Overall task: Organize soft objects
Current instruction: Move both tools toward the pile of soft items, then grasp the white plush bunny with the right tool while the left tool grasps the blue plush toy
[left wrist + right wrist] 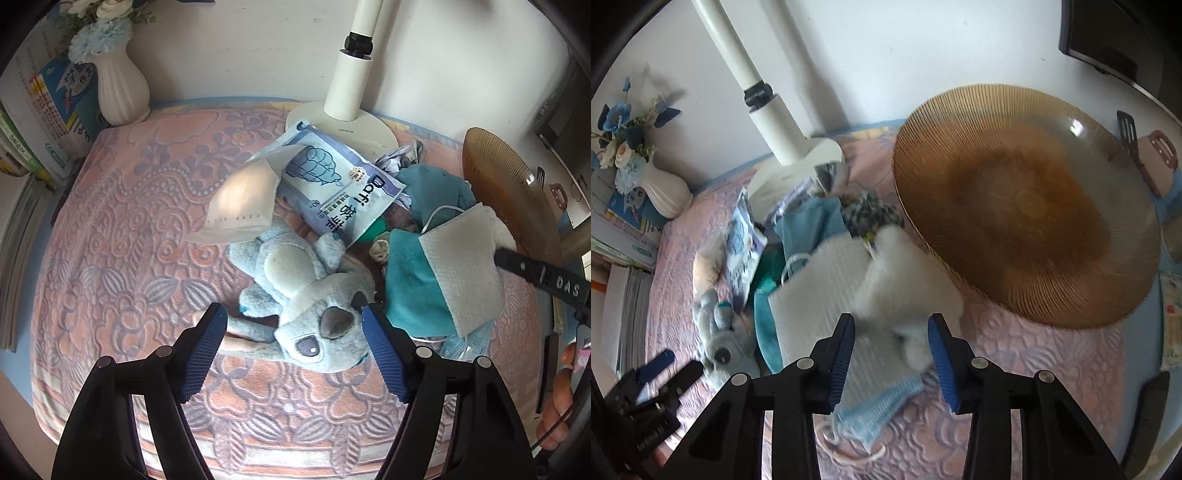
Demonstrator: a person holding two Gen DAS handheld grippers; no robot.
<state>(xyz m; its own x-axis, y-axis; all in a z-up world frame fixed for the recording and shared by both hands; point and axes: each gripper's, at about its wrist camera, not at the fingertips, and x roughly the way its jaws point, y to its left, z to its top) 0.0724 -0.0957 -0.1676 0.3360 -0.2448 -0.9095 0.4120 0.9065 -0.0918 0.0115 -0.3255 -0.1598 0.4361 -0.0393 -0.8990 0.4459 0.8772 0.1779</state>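
"Dafi" on blue packet (334,182); "OPPLE" on lamp base (365,127); "DAS" on right gripper (546,280).

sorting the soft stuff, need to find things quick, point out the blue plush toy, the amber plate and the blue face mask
blue plush toy (295,280): left wrist view, on its pale belly patch.
amber plate (1027,206): right wrist view, on the darker centre of the dish.
blue face mask (875,410): right wrist view, on the pleated blue fabric below the gripper fingers.

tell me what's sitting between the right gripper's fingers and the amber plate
In the right wrist view, a fluffy white soft piece lies between the open right gripper and the amber plate, its far edge against the plate's rim.
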